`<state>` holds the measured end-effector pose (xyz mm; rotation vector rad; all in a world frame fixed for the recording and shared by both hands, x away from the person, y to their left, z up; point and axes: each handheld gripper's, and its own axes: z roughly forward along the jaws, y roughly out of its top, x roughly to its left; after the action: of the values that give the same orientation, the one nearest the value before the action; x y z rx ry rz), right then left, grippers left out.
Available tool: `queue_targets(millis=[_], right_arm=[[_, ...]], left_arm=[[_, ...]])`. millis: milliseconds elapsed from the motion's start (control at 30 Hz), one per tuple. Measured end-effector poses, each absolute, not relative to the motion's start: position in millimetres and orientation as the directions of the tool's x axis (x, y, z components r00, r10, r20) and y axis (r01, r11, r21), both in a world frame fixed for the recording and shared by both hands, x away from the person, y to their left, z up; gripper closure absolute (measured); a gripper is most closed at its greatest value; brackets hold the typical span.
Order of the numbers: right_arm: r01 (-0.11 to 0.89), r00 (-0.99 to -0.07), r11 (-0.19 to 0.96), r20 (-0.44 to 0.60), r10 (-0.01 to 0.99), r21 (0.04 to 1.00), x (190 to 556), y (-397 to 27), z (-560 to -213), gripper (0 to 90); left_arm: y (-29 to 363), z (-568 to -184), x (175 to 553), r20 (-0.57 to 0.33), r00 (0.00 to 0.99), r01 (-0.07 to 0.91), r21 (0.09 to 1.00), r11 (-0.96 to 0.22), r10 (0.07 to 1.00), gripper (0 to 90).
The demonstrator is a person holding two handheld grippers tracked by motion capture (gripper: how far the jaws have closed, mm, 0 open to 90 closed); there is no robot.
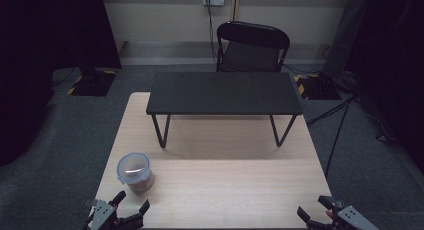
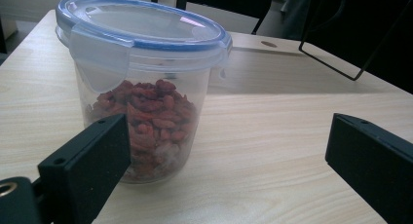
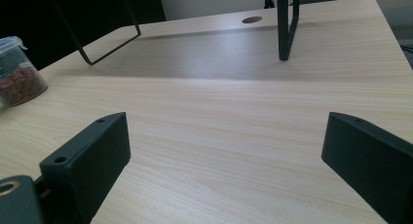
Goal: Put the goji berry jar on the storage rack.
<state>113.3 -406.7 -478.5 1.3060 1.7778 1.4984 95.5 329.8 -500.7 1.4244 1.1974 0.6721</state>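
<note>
The left gripper (image 1: 131, 208) is seen at the near left corner of the table, its black jaws spread wide and nothing held between them. Just beyond it, a round clear plastic container (image 1: 135, 172) is stood upright on the pale wood-grain tabletop (image 1: 225, 190), near the left edge. In the left gripper view the container (image 2: 141, 87) is shown close ahead and offset toward the left jaw, not between the jaws. It is closed by a translucent snap-on lid (image 2: 141, 24) with a blue rim and fold-down clip tabs. Roughly the lower half is filled with small, wrinkled red dried pieces, possibly berries (image 2: 146, 121).

The container is judged light and fairly rigid, though its smooth walls may be slippery and could flex under a hard squeeze. A hold across the straight body below the lid rim is judged safest, with the clip tabs avoided.

The right gripper (image 1: 316, 210) is seen at the near right corner, likewise opened wide and empty, well apart from the container. Further back, a matte black riser shelf (image 1: 225, 92) on thin bent-wire legs is set across the table. Behind it on the grey carpet, a black chair (image 1: 252, 47) is placed.
</note>
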Motion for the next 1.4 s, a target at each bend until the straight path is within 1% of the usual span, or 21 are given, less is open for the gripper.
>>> queue_targets(millis=[600, 1000, 1167, 1400], right_arm=[[0.358, -0.437, -0.054, 0.218, 0.872, 0.932, 113.6, -407.8, -479.5, 2.9], [0.358, -0.445, -0.053, 0.22, 0.868, 0.932, 114.4, -408.3, -480.3, 3.1], [0.355, -0.445, -0.058, 0.223, 0.867, 0.933, 113.4, -408.7, -480.6, 3.1], [0.353, -0.443, -0.065, 0.228, 0.867, 0.933, 112.5, -409.9, -481.2, 3.1]], left_arm=[[325.7, -499.6, 96.8, -0.195, 0.32, 0.308, 0.947, 0.093, 0.927, 2.1], [322.7, -501.8, 103.3, -0.2, 0.289, 0.33, 0.939, 0.099, 0.936, 1.2], [321.2, -503.5, 104.7, -0.196, 0.271, 0.318, 0.942, 0.105, 0.942, 1.2], [316.6, -507.6, 107.0, -0.161, 0.266, 0.286, 0.955, 0.082, 0.95, 1.2]])
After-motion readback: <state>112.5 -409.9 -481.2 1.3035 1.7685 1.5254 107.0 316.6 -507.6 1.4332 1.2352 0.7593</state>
